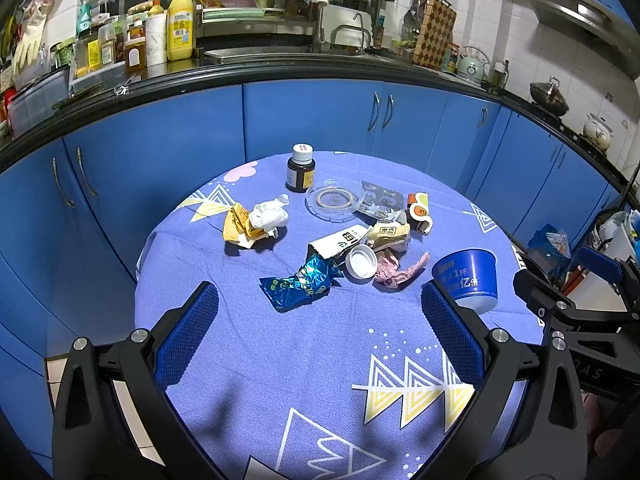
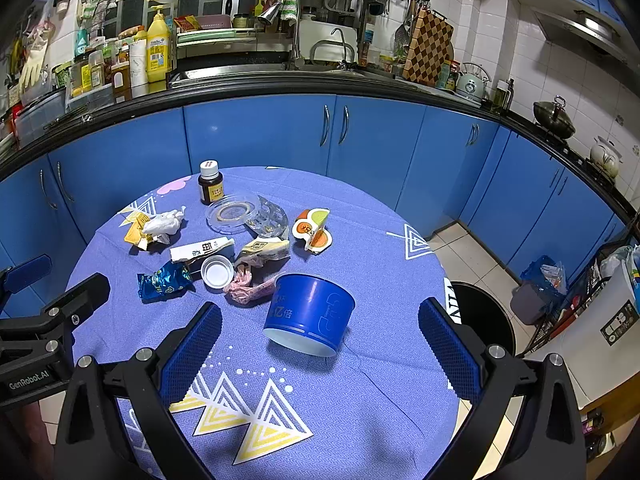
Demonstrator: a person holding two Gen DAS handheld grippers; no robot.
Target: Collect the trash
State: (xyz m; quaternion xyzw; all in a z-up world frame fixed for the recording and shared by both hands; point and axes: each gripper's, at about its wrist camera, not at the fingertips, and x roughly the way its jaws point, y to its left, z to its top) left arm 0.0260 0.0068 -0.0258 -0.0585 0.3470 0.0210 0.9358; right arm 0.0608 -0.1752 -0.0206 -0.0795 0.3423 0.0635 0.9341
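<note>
Blue cabinets ring our round table (image 2: 360, 380). We hold both the left gripper (image 1: 320, 320) and right gripper (image 2: 320, 332) spread apart, empty. Wrappers (image 2: 164, 280) lie beyond the tipped blue cup (image 2: 310, 312).

Table (image 2: 360, 400): near the middle of the room, with the counter (image 2: 280, 86) running behind it, far side.
Far edge of table: bottle (image 2: 210, 182) standing upright, with the clear lid (image 2: 233, 213) just near-right of it.
Left: crumpled tissue (image 2: 164, 224) lying on a wrapper (image 2: 136, 232).
Centre: carton (image 2: 200, 249), with the small cap (image 2: 217, 271) touching its near side, and the foil packet (image 2: 163, 280) left of the cap.
Near-right of centre: cup (image 2: 310, 312) (upside down), with the crumpled paper (image 2: 248, 288) just left of it.
Right, off the table: bin (image 2: 484, 316) on the floor, beside the table's edge.
</note>
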